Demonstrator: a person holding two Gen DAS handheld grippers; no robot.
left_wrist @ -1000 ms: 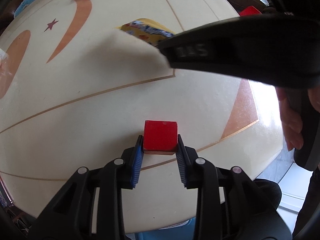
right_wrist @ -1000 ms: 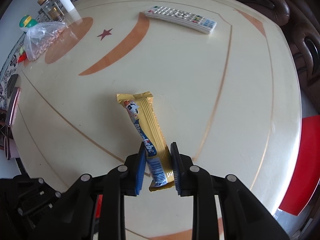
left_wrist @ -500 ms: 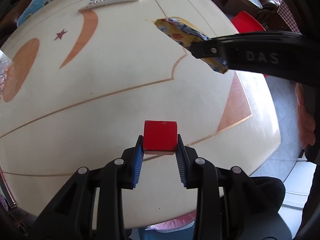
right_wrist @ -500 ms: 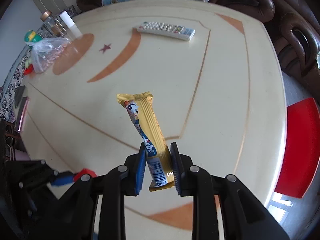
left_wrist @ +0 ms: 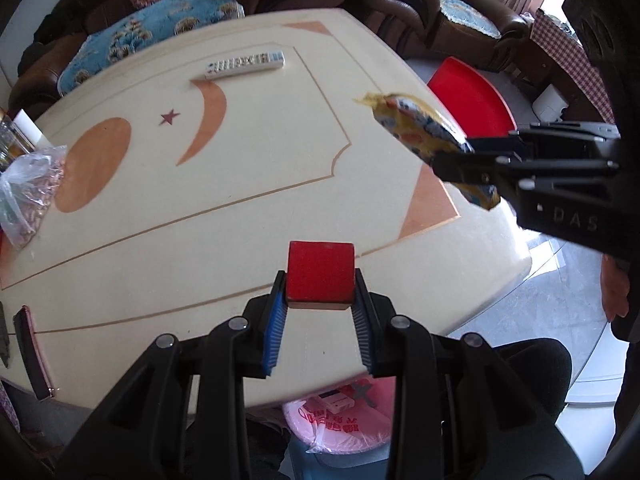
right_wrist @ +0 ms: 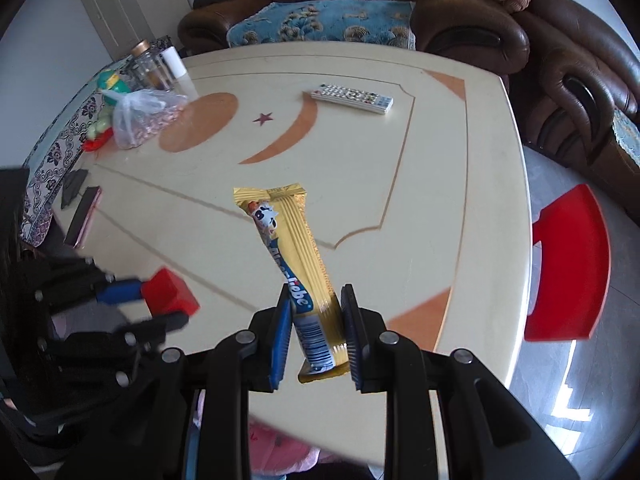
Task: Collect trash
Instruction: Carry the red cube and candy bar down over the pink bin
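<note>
My left gripper [left_wrist: 320, 300] is shut on a red block [left_wrist: 320, 274] and holds it above the near edge of the cream table [left_wrist: 200, 200]. My right gripper [right_wrist: 316, 320] is shut on a gold snack wrapper [right_wrist: 296, 256], lifted off the table. The wrapper also shows in the left wrist view [left_wrist: 424, 140], at the right, held by the right gripper [left_wrist: 476, 164]. The red block and left gripper show at the left of the right wrist view [right_wrist: 168, 292]. A bin with a pink bag [left_wrist: 340, 420] sits below the table edge, under both grippers.
A white remote [right_wrist: 352, 98] lies at the far side of the table. A clear plastic bag [right_wrist: 140, 120], jars [right_wrist: 152, 64] and a phone [right_wrist: 82, 216] sit at the left. A red stool [right_wrist: 572, 268] stands right of the table. Brown sofas stand behind.
Both grippers have risen and pulled back toward the near table edge, each keeping its object. The pink-lined bin has come into view below.
</note>
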